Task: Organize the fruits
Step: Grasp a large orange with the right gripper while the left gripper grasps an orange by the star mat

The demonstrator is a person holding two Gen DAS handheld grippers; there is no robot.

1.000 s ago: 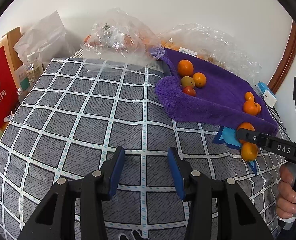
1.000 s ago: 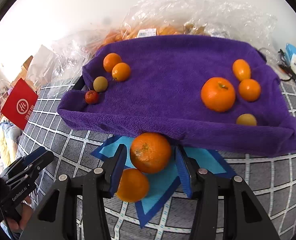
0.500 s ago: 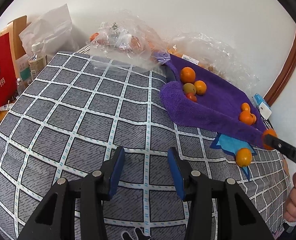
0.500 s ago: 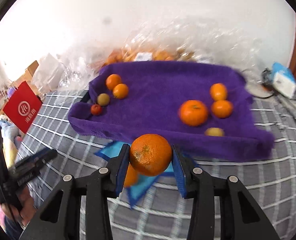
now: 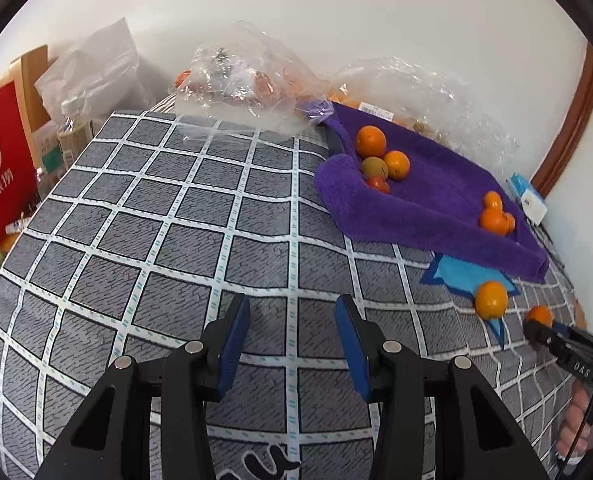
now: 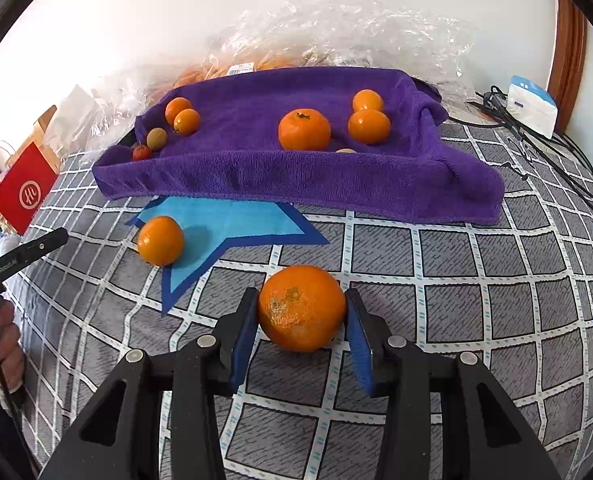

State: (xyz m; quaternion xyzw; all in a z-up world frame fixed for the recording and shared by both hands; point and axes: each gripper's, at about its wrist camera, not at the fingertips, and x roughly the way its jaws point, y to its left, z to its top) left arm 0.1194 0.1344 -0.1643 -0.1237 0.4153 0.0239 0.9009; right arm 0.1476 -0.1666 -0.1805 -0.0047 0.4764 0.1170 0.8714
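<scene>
My right gripper [image 6: 301, 312] is shut on a large orange [image 6: 301, 307] and holds it over the checked cloth, in front of the purple towel tray [image 6: 296, 184]. The held orange also shows in the left wrist view [image 5: 538, 315]. A second orange [image 6: 160, 241] lies on the blue star mark [image 6: 232, 220]; it also shows in the left wrist view [image 5: 491, 300]. Several oranges and small fruits lie on the towel [image 5: 436, 200]. My left gripper [image 5: 292, 328] is open and empty over the cloth, well left of the fruit.
Clear plastic bags of fruit [image 5: 248, 80] stand behind the towel. A red bag [image 5: 0, 168] and a bottle [image 5: 74, 128] are at the left edge. A white box [image 6: 530, 106] and black cables [image 6: 536, 148] lie at the right.
My right gripper has pulled back from the towel with the orange, away from the blue star. The other orange stays on the star. My left gripper has shifted slightly, still open.
</scene>
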